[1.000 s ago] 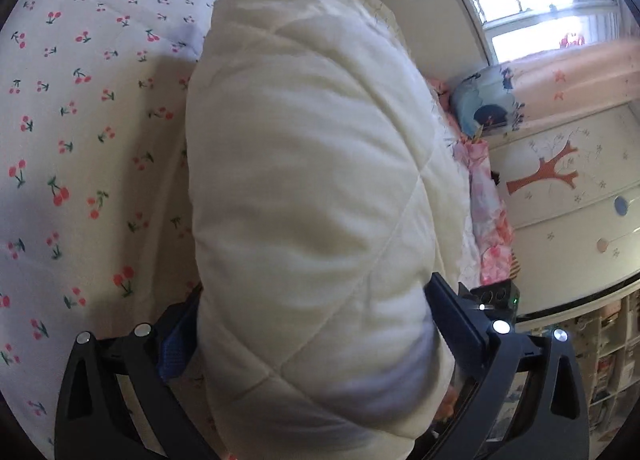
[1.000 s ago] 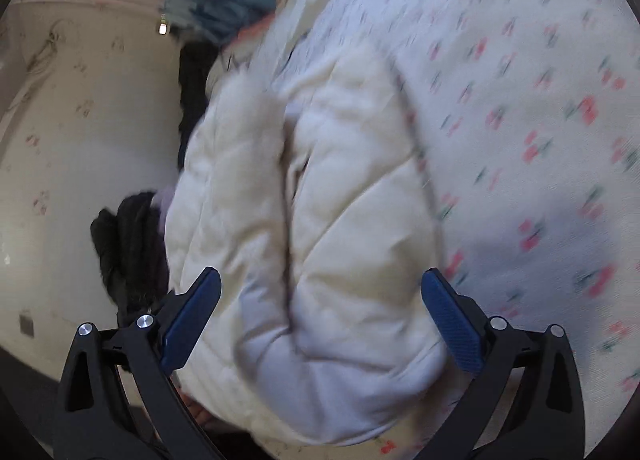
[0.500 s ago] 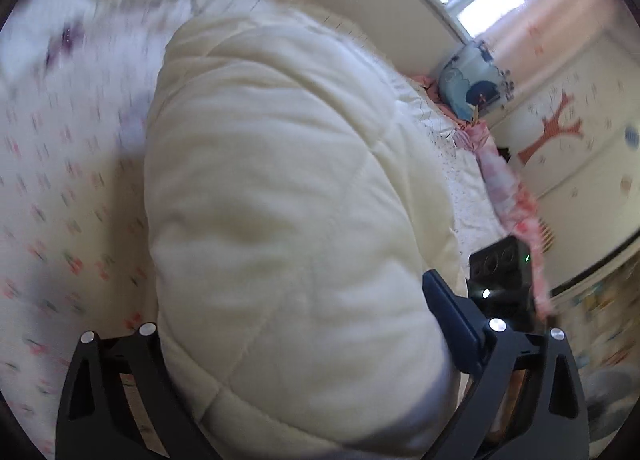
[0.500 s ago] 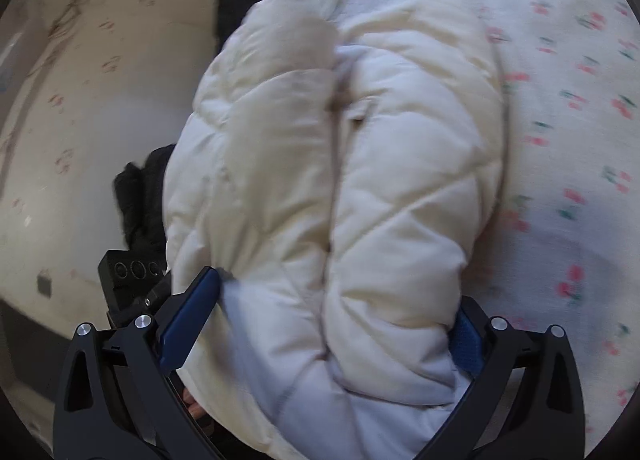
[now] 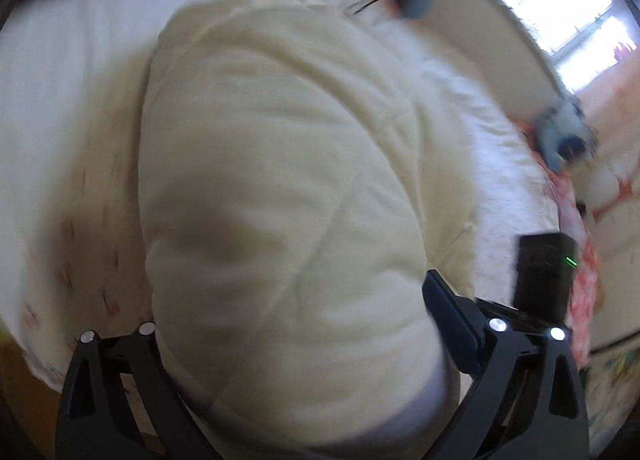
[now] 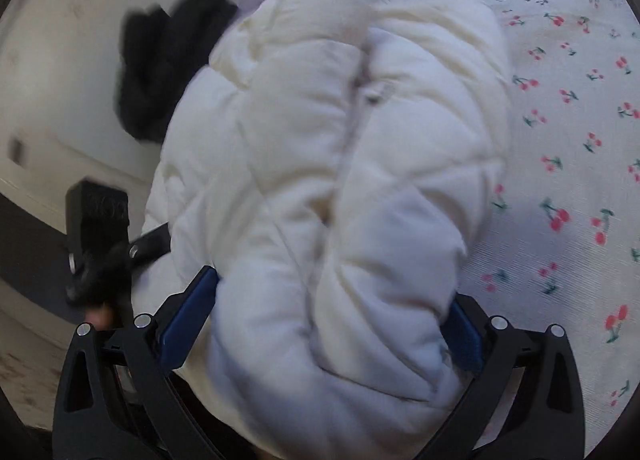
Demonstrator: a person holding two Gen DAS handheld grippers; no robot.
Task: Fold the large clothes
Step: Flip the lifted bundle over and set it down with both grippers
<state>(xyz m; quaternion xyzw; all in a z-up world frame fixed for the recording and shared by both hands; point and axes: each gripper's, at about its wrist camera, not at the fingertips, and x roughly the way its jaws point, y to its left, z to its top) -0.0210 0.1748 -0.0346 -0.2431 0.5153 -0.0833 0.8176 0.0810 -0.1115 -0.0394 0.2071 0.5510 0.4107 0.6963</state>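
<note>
A thick cream quilted jacket (image 5: 280,200), folded into a bulky bundle, fills the left wrist view. My left gripper (image 5: 296,324) is clamped around its near end; one finger (image 5: 452,324) shows and the other is hidden by fabric. In the right wrist view the same jacket (image 6: 340,180) bulges between the blue pads (image 6: 188,312) of my right gripper (image 6: 324,320), which presses on it from both sides. The left gripper's body (image 6: 100,228) shows at the bundle's left side.
A white bedsheet with a cherry print (image 6: 580,140) lies under and to the right of the jacket. Dark clothing (image 6: 168,68) is piled by the wall. A blue pillow (image 5: 564,132) and a bright window (image 5: 560,0) are at the far right.
The right gripper's pads have come in against the jacket bundle. Both views have swung and blurred as the two grippers move the bundle together over the bed.
</note>
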